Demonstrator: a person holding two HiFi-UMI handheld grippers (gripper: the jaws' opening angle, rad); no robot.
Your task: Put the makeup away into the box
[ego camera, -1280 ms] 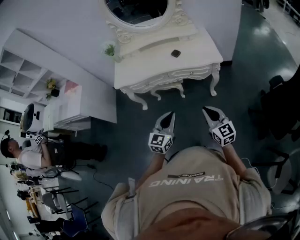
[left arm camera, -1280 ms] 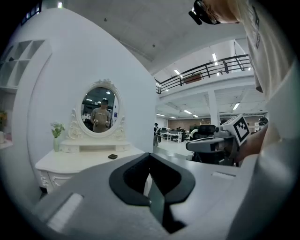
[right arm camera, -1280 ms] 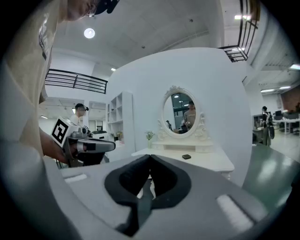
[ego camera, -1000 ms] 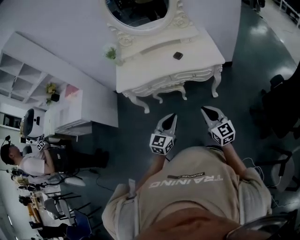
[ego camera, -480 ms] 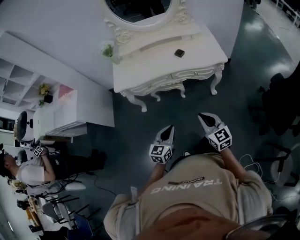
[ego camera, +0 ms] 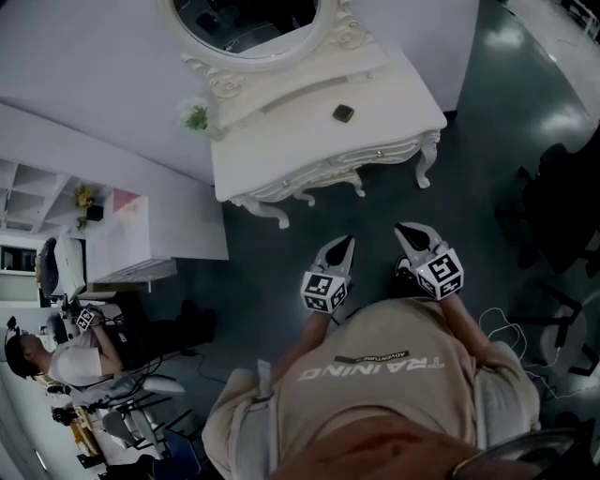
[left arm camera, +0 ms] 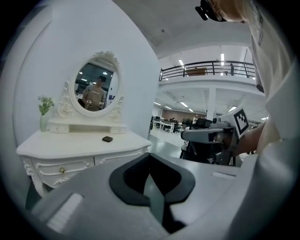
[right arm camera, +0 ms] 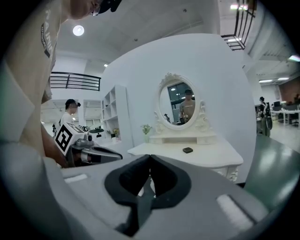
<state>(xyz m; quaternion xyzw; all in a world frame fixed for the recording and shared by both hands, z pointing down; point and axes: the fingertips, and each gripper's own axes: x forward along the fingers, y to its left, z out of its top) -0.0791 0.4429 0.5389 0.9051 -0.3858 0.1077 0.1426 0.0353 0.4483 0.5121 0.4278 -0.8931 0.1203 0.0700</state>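
the small dark makeup case (ego camera: 343, 113) lies alone on the white dressing surface (ego camera: 300, 141), toward the right of its top, in the upper middle of the head view. behind it a low raised ledge runs along the back of the surface under an oval mirror (ego camera: 246, 23), and a small green plant (ego camera: 197, 117) stands at the ledge's left end. the surface has a drawer front with a round knob (left arm camera: 60, 169) and curved legs, and it stands on a dark floor (ego camera: 281, 272) against a white wall.

well apart from the case, in the lower middle of the frame, both claws are held out over the floor, pointing toward the surface. the left claw (ego camera: 344, 244) has its 2 jaws pressed together with nothing between them; its own view shows the tips meeting. the right claw (ego camera: 403, 230) is likewise closed tight and empty. each carries a cube with square markers.

below them the person's beige shirt (ego camera: 375, 394) fills the bottom of the frame. a white shelf unit (ego camera: 122, 234) stands at the left edge, and another person (ego camera: 56, 352) sits at lower left among chairs and clutter.
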